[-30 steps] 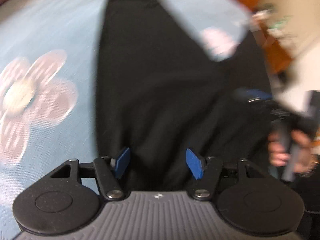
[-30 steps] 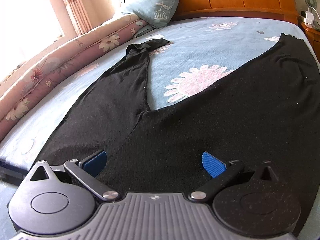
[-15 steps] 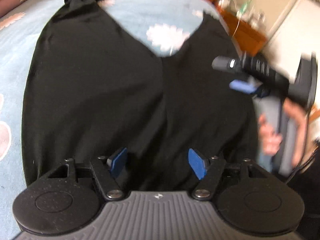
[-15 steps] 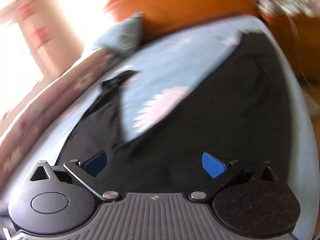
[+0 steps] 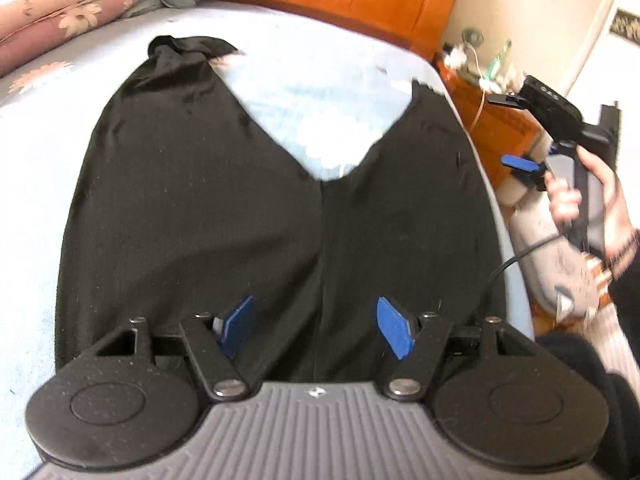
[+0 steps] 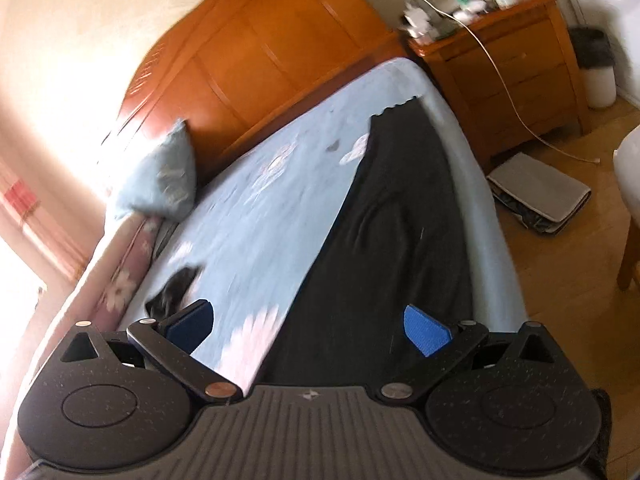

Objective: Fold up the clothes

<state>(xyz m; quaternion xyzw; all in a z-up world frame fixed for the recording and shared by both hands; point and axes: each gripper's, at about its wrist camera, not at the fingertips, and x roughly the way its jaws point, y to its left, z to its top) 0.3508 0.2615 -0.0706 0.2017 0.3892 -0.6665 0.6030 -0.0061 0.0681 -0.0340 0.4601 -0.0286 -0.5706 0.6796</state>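
Observation:
Black trousers (image 5: 248, 208) lie flat on the light blue floral bedsheet (image 5: 316, 92), legs spread in a V toward the headboard. My left gripper (image 5: 316, 326) hovers open over the waist end, nothing between its blue pads. In the right wrist view one trouser leg (image 6: 392, 232) runs along the bed's right edge, and the other leg's cuff (image 6: 176, 288) shows at lower left. My right gripper (image 6: 308, 326) is open and empty above that leg. The left wrist view shows it too, the right gripper (image 5: 516, 128) held by a hand (image 5: 592, 196) off the bed's right side.
A wooden headboard (image 6: 256, 52) and a blue pillow (image 6: 160, 176) stand at the far end. A pink floral quilt (image 5: 56, 16) lies along the bed's left side. A wooden nightstand (image 6: 516, 68) with clutter and a cable stands right of the bed, a flat bag (image 6: 540, 196) on the floor.
My right gripper swung right and rolled, now off the bed's right edge and looking along the right leg. My left view pulled back and up, showing both legs. Both grippers stay open.

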